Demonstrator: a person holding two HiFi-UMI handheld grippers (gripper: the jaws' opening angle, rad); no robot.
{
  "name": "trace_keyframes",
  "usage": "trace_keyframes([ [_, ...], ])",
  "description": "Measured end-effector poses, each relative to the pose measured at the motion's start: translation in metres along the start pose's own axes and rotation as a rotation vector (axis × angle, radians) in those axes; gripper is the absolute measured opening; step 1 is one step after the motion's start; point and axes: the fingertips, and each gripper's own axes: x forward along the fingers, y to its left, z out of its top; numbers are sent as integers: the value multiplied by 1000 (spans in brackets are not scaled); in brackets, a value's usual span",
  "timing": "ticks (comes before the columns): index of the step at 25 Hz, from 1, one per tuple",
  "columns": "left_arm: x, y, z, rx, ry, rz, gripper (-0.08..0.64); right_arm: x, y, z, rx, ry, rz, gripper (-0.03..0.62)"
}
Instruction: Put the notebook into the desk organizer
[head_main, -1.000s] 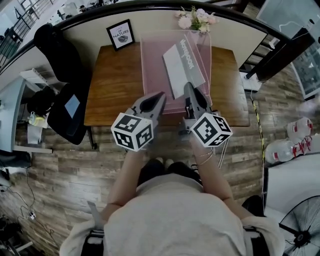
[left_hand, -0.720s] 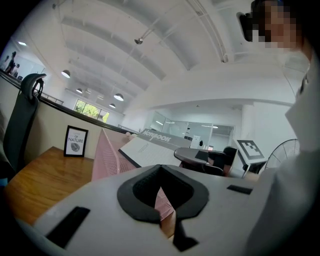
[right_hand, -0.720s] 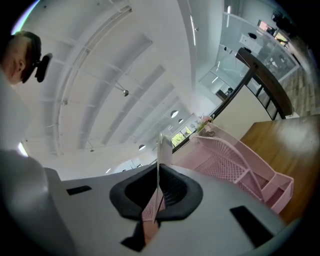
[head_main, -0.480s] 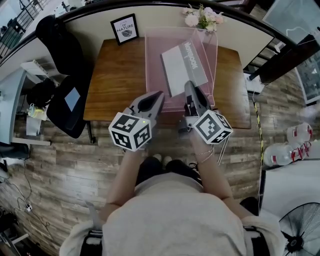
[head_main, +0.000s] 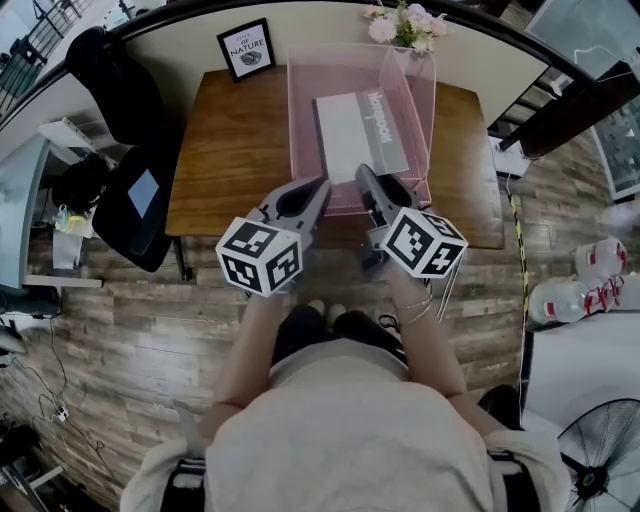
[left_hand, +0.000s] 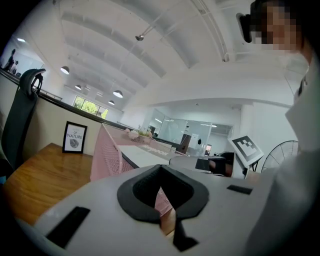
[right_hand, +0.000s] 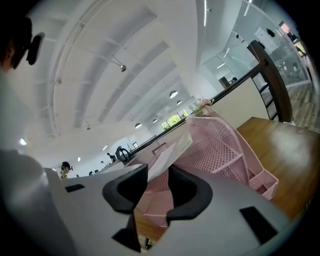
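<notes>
notebook (head_main: 362, 133) lies in pink desk organizer (head_main: 299, 140); right gripper (head_main: 364, 175) fingers just opened around it, left gripper (head_main: 318, 190) closed.

Soft, even daylight filled the room, and what shadows there were stayed faint and blurred at the edges. The wooden table (head_main: 225, 150) carried a mild sheen without glare. The head view was sharp in the middle but bowed strongly, with straight lines curving toward its corners. Both gripper views sat in round frames with black corners. There the white ceiling (left_hand: 165, 45) glowed bright, the round lamps (left_hand: 118, 93) and far windows (left_hand: 90, 106) burned nearly white, and the near bodies of my left gripper (left_hand: 160, 167) and right gripper (right_hand: 157, 167) looked soft, out of focus.
</notes>
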Motion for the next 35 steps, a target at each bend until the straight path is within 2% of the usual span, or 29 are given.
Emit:
trace_keyframes([
  [9, -5, -1, -2, 3, 3, -12, 13, -2, 9, -8, -54, 71, 39, 207],
  [13, -8, 1, -1, -2, 2, -13, 12, -5, 14, -7, -49, 78, 58, 207],
  [21, -8, 2, -1, -12, -12, -9, 13, -7, 25, -25, -53, 174, 119, 209],
  [30, -8, -4, -4, -16, -4, -26, 12, -10, 14, -33, -30, 169, 67, 231],
  [32, -7, -8, -4, -19, -2, -35, 12, -12, 13, -34, -36, 157, 54, 254],
  [34, -7, -13, -4, -25, 0, -46, 12, -15, 11, -34, -38, 141, 38, 310],
  [35, -8, -14, -4, -25, 0, -50, 12, -16, 10, -34, -36, 133, 31, 313],
])
